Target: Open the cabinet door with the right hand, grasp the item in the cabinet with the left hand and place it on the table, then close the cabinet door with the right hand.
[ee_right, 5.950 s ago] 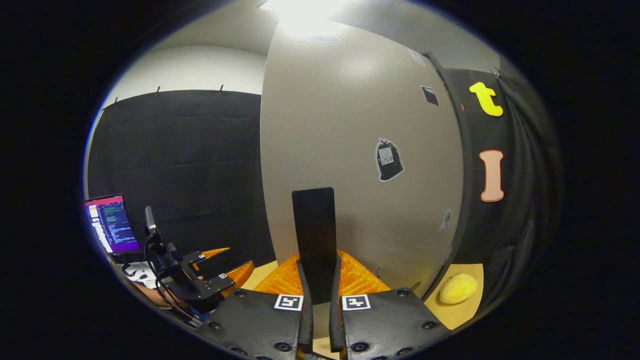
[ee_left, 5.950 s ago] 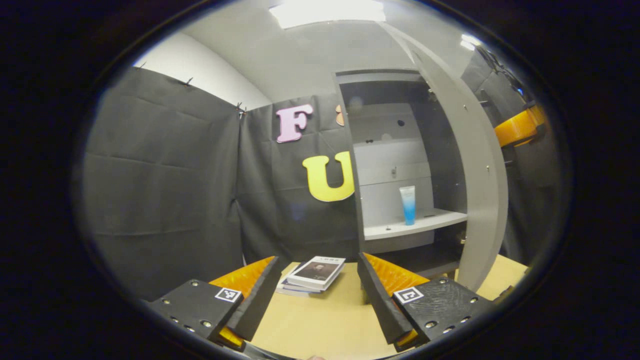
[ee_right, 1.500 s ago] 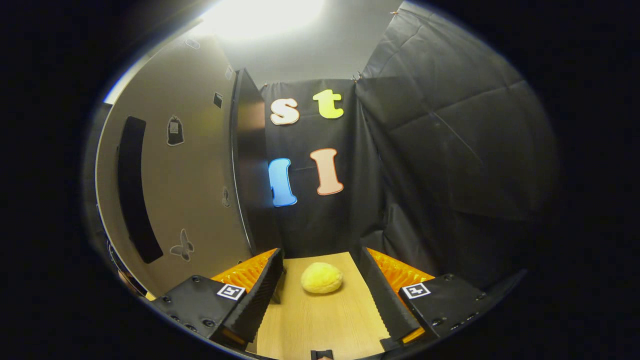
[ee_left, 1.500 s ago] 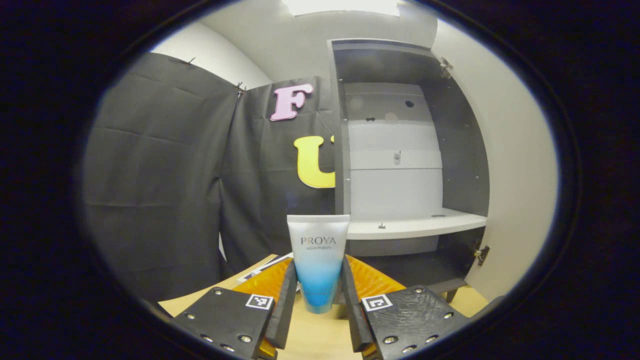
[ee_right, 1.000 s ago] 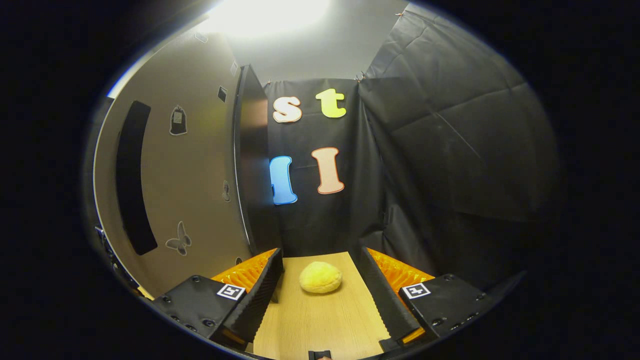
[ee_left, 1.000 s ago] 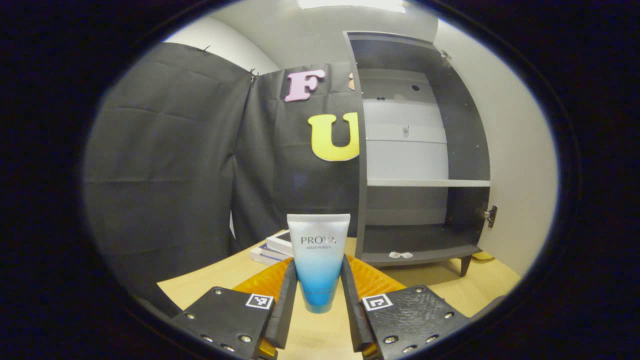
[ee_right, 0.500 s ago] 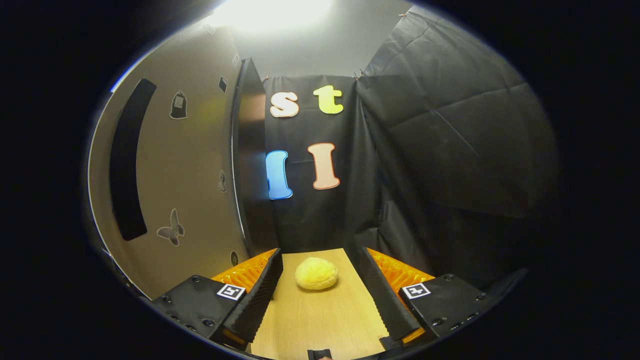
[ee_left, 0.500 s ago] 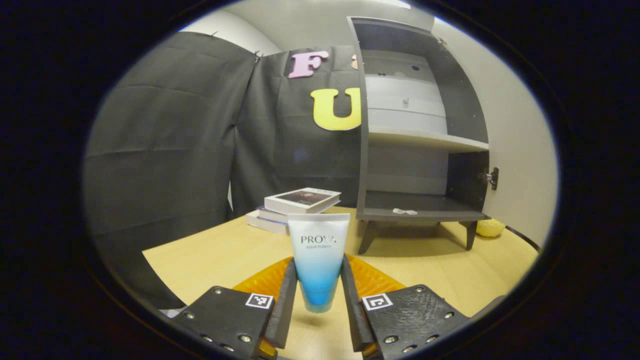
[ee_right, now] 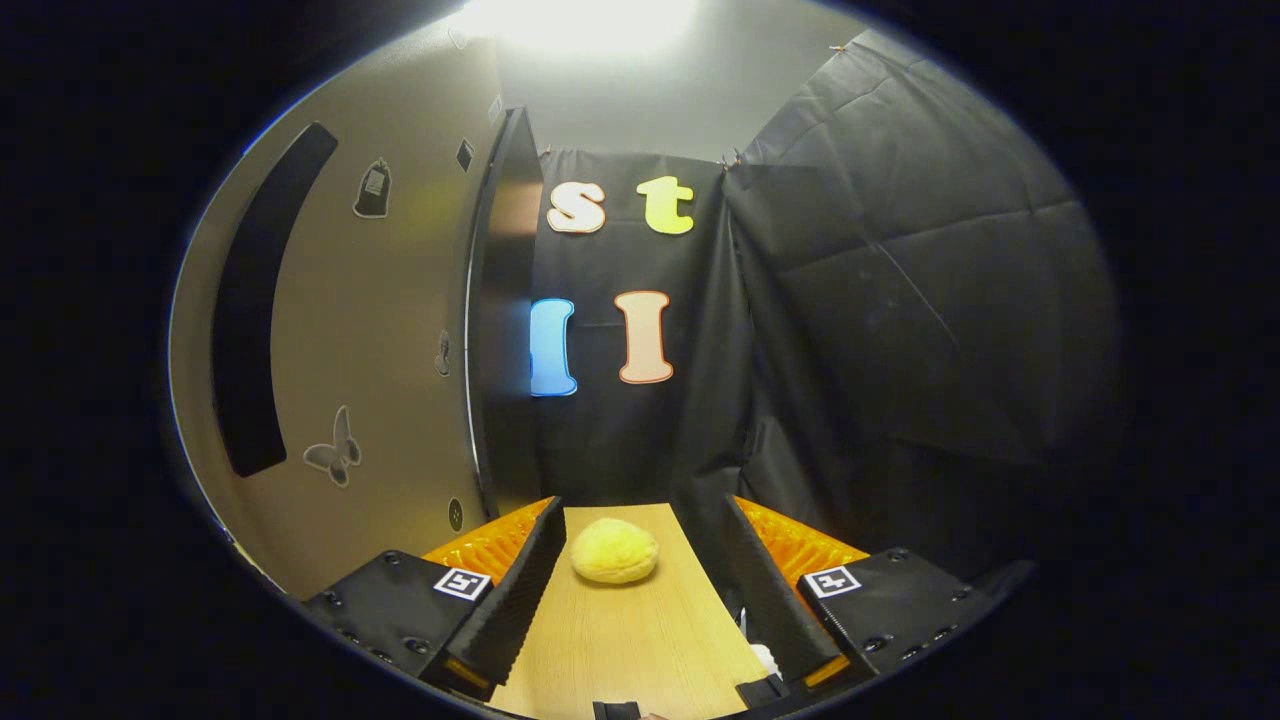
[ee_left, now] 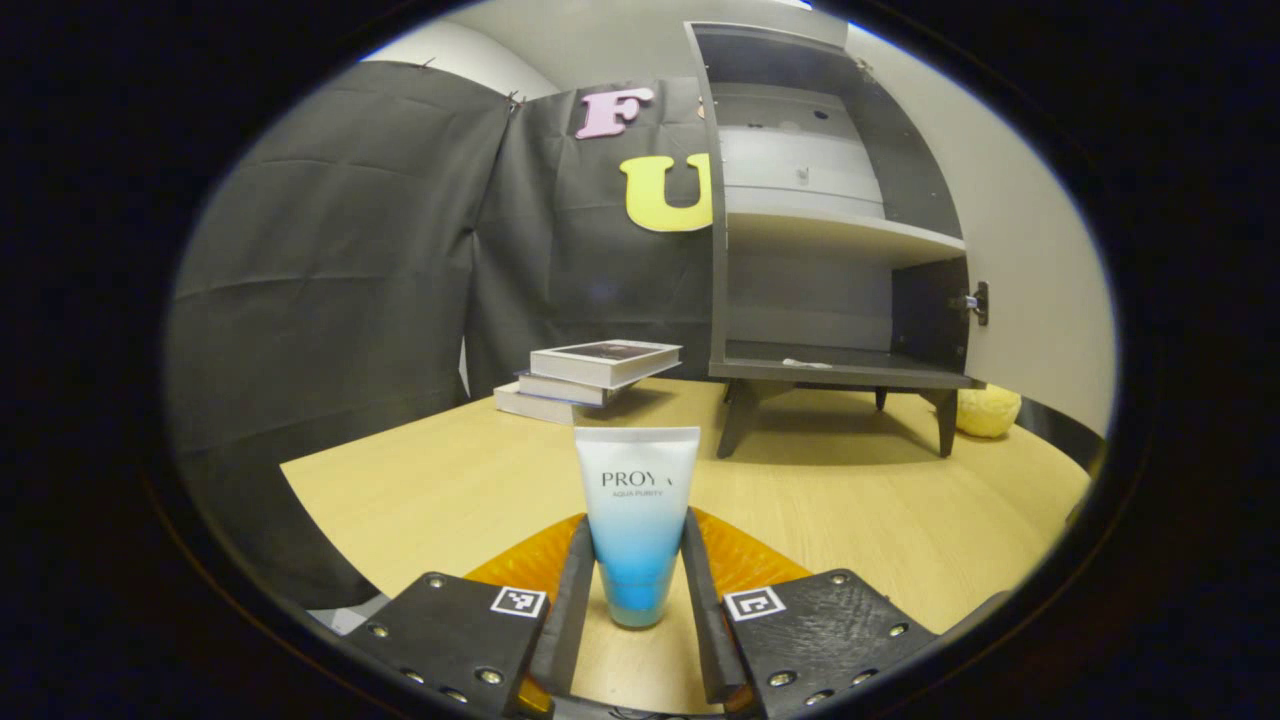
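Note:
My left gripper (ee_left: 634,585) is shut on a white-and-blue tube (ee_left: 636,520), held upright with its cap end down, at or just above the wooden table (ee_left: 850,500). Behind it stands the grey cabinet (ee_left: 830,240) with its door (ee_left: 1030,300) swung wide to the right and its shelves bare. In the right gripper view my right gripper (ee_right: 640,580) is open, low over the table (ee_right: 630,640), with nothing between its fingers. The outer face of the cabinet door (ee_right: 380,350), with its long dark handle (ee_right: 255,300), rises at that view's left.
A stack of books (ee_left: 590,375) lies on the table left of the cabinet. A yellow plush ball (ee_left: 988,411) sits by the cabinet's right leg, and the ball (ee_right: 614,551) lies ahead of my right gripper. Black cloth walls close in the back and sides.
My left gripper took the tube off the cabinet shelf and has lowered it to the table. My right gripper let go of the door handle, opened and drew away to the right.

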Motion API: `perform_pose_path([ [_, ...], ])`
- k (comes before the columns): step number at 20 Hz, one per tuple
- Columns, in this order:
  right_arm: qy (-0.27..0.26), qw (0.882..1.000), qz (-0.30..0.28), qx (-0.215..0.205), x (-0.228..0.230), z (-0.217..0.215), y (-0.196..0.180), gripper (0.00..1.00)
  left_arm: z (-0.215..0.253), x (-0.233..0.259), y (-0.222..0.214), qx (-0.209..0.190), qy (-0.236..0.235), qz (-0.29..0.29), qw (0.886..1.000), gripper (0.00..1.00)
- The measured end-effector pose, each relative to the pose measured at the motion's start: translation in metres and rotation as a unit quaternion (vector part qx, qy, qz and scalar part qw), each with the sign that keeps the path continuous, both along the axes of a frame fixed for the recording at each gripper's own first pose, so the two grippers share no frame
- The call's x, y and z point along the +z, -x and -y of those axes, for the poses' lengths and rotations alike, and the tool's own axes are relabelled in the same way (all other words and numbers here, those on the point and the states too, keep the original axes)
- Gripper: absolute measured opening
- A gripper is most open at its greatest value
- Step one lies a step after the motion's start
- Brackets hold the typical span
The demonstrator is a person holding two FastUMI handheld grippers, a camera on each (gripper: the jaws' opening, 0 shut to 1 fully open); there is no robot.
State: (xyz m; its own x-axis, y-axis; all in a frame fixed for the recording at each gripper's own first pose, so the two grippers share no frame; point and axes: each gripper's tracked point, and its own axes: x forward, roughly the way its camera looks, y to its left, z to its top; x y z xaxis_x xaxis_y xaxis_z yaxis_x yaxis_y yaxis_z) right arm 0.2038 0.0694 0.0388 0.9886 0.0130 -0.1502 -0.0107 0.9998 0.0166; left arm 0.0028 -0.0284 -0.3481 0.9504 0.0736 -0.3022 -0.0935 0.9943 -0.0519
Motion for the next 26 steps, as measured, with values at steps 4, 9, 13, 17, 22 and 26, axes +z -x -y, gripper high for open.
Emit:
perform_pose_path([
  [4, -0.004, 1.000, -0.004, 0.003, -0.003, -0.002, -0.002, 0.98, -0.002, -0.001, 0.008, 0.009, -0.002, 0.000, 1.000, 0.55],
  [9, -0.010, 1.000, -0.007, 0.004, -0.004, 0.001, -0.003, 0.93, 0.002, 0.003, 0.014, 0.009, -0.008, -0.005, 1.000, 0.59],
  [13, -0.027, 1.000, -0.010, 0.013, -0.001, 0.000, -0.004, 0.93, 0.008, 0.034, 0.023, 0.007, -0.027, -0.009, 1.000, 0.86],
  [17, -0.047, 0.998, -0.009, 0.038, 0.017, -0.006, -0.005, 0.93, 0.012, 0.119, 0.037, 0.013, -0.039, 0.011, 0.999, 0.86],
  [22, -0.046, 0.997, 0.011, 0.056, 0.048, -0.013, -0.002, 0.98, 0.000, 0.242, 0.043, 0.034, -0.067, 0.051, 0.996, 0.83],
  [26, -0.034, 0.998, 0.012, 0.059, 0.062, -0.021, 0.006, 0.98, -0.016, 0.294, 0.032, 0.042, -0.048, 0.068, 0.996, 0.86],
])
